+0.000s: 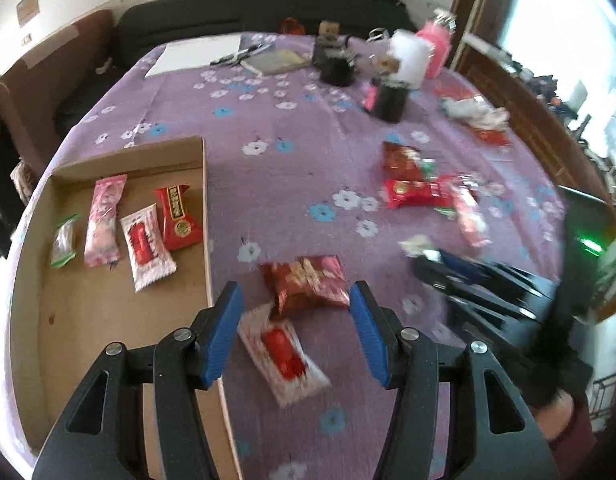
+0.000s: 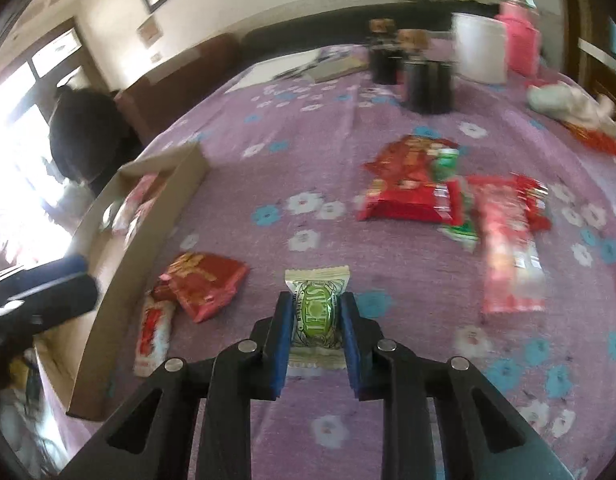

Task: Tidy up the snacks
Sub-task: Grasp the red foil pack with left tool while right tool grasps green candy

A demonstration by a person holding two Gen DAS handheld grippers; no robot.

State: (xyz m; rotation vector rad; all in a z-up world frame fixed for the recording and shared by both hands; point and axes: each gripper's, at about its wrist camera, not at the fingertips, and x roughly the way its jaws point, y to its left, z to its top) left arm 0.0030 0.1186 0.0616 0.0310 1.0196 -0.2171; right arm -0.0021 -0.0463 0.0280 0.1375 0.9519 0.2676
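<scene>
Cardboard box (image 1: 107, 312) at counter's left edge holds 4 snacks in a row: green-ended candy (image 1: 63, 242), pink pkt (image 1: 103, 220), white-red pkt (image 1: 147, 248), red pkt (image 1: 177, 216). Left gripper (image 1: 295, 334) jaws released, empty. Right gripper (image 2: 316, 340) jaws clenched on green candy (image 2: 316, 314) over purple cloth (image 2: 308, 152).

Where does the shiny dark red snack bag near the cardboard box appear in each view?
Left wrist: red bag low centre, just beyond the open left gripper.
Right wrist: red bag lower left, beside the box.
Shared landmark: cardboard box.
</scene>
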